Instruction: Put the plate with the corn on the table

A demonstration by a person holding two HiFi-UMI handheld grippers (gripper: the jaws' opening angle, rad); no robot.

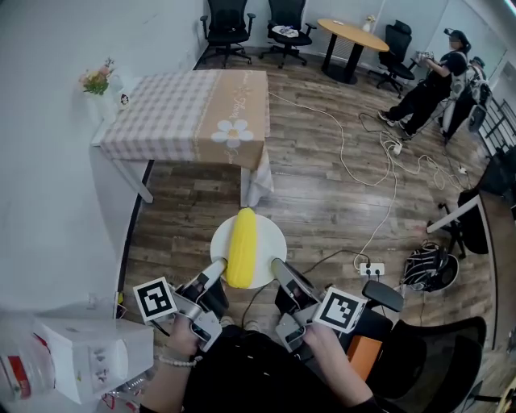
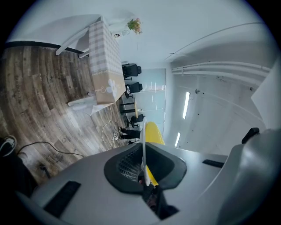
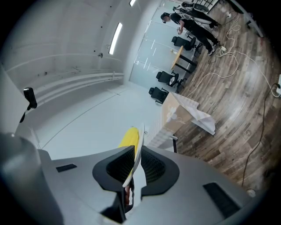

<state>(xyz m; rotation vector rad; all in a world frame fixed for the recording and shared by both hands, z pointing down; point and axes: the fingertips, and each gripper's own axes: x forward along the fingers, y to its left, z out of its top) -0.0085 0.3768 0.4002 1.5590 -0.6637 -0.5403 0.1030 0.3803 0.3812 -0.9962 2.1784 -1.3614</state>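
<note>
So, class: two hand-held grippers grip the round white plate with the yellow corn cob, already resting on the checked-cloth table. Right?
No: the head view shows the round white plate held above the wooden floor, short of the checked-cloth table.

The corn [image 1: 242, 246] lies on the plate [image 1: 272, 234], with the table [image 1: 185, 113] beyond.

2 black office chairs [image 1: 227, 24] stand by the far wall, beside a round wooden table [image 1: 352, 34]. 2 people [image 1: 431, 81] stand at the upper right. A white cable [image 1: 342, 147] snakes over the wood floor [image 1: 322, 202] to a power strip [image 1: 371, 269], near a black bag [image 1: 427, 269]. A white box [image 1: 97, 355] sits lower left.
</note>
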